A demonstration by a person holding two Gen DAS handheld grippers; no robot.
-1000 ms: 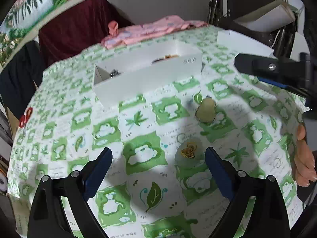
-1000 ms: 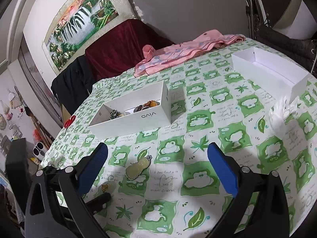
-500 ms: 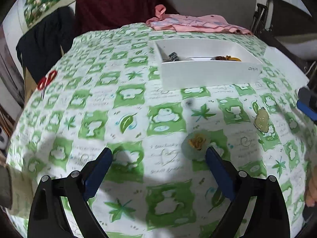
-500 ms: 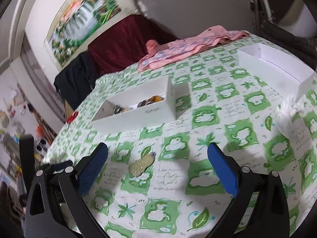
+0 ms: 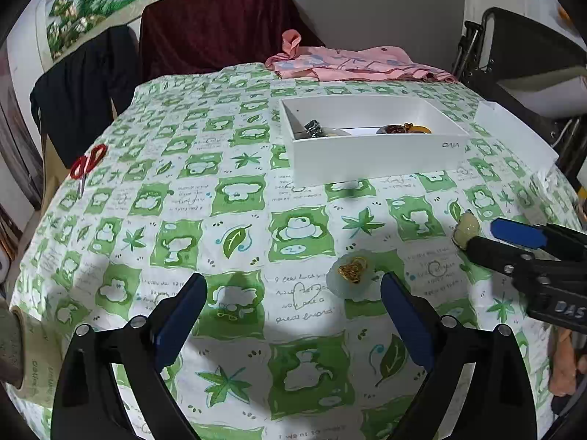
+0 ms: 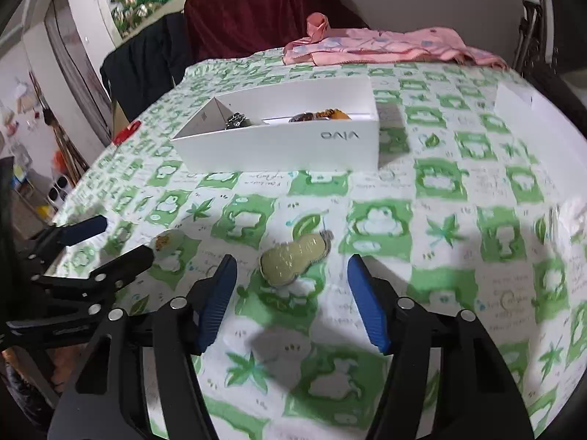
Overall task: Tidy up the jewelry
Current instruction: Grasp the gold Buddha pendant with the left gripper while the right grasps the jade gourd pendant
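A pale green gourd-shaped pendant [image 6: 293,258] lies on the green-and-white tablecloth, just ahead of and between the fingers of my open right gripper [image 6: 291,278]. It also shows in the left wrist view [image 5: 465,228], partly behind the right gripper [image 5: 488,236]. A pale disc pendant with a gold centre [image 5: 353,270] lies just ahead of my open left gripper [image 5: 293,295], nearer its right finger. The left gripper shows in the right wrist view [image 6: 121,238] with that disc [image 6: 165,242] beside it. A white box [image 5: 370,139] holds several jewelry pieces [image 6: 319,114].
A second white box [image 6: 528,110] stands at the right. Red scissors [image 5: 87,165] lie at the table's left edge. A pink cloth [image 5: 352,64] lies at the far edge. A tape roll [image 5: 22,352] sits at the near left.
My right gripper has dropped and moved in toward the gourd pendant, which now sits between its fingers. My left gripper has swung left and lowered, with the gold-centred disc now close by its right finger.
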